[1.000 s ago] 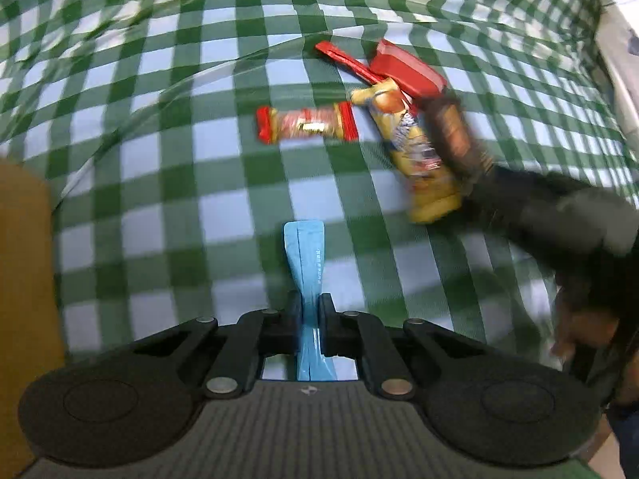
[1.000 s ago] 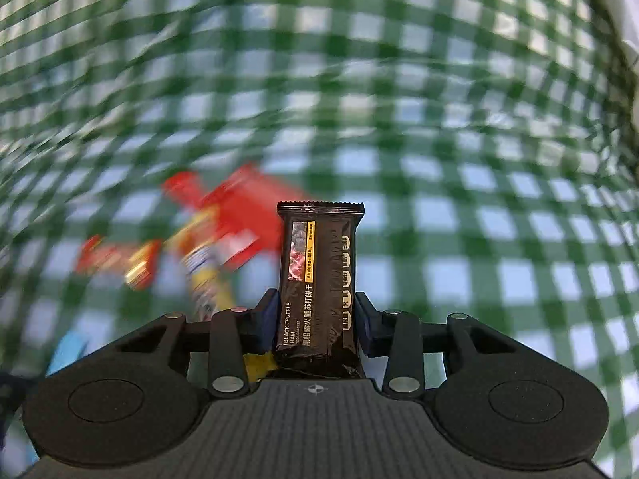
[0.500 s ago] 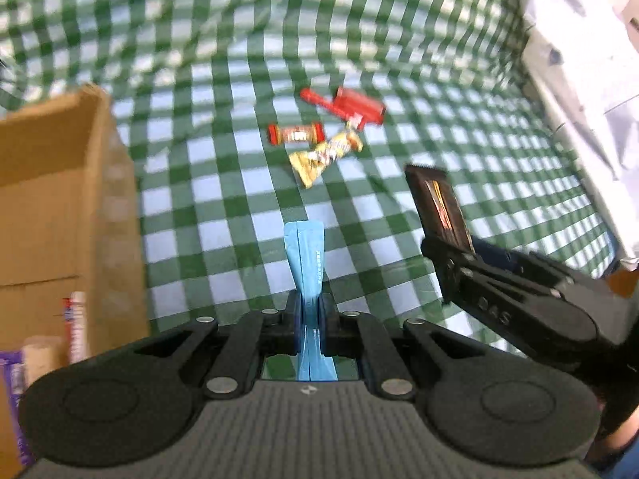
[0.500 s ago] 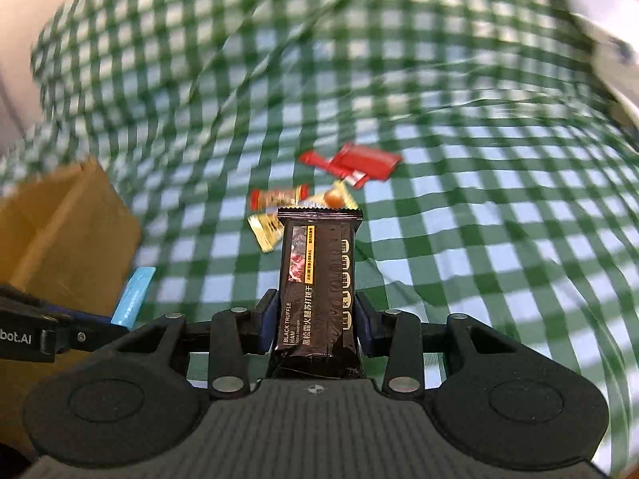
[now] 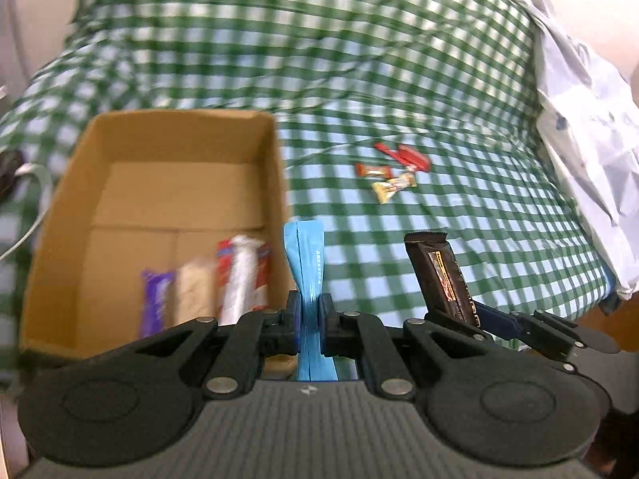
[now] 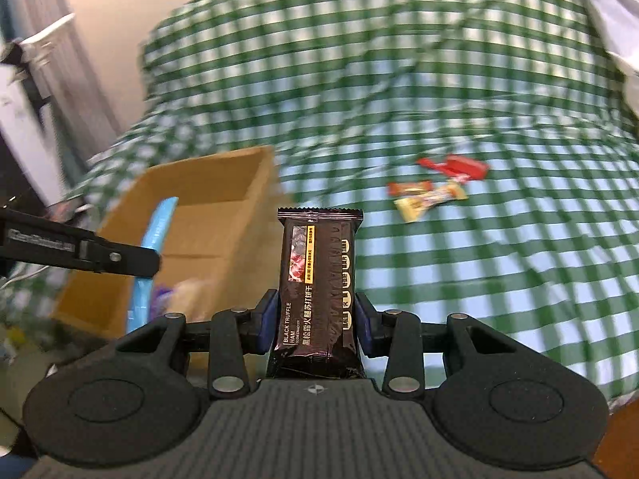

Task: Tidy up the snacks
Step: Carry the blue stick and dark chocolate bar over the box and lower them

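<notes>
You've swung both grippers from the loose snacks (image 5: 393,175) back to the cardboard box (image 5: 159,215) at near left, left gripper (image 5: 309,319) pinching the blue packet (image 5: 307,263), right gripper (image 6: 315,321) clamping the black cracker bar (image 6: 317,279), so drop-off looks next.

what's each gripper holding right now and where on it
Left gripper pinches the thin blue snack packet near its lower end. Right gripper clamps the dark brown cracker packet across its lower half.
</notes>
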The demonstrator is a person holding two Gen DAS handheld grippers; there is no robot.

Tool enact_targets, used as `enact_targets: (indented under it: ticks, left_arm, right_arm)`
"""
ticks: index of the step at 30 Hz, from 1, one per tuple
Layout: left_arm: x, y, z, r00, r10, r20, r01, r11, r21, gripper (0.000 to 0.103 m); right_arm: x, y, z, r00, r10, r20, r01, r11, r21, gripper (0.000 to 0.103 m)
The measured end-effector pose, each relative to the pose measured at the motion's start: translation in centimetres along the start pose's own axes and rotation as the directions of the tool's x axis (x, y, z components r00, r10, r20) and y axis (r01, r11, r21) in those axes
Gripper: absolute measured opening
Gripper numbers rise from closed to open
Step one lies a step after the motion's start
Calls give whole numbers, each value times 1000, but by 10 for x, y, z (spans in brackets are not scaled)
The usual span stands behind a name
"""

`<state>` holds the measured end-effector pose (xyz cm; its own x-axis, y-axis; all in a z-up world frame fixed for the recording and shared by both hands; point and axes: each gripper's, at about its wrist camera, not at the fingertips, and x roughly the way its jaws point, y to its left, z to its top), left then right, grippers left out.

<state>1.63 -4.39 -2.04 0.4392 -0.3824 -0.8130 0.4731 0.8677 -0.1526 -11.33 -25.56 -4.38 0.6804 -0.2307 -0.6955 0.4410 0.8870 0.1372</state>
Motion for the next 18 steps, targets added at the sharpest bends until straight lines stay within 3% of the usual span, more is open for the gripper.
enact_targets:
  ticks: [9,18]
  left_arm:
    - [-59,68,-46,996,38,78,-32,997,-77,8]
    - [-83,101,-74,992,36,118,-21,992,-121,8]
  right_arm:
    - [-25,102,-25,994,97,-54,-103,985,-139,41]
    - [-42,146,-38,995,86,-58,-97,970,-222,41]
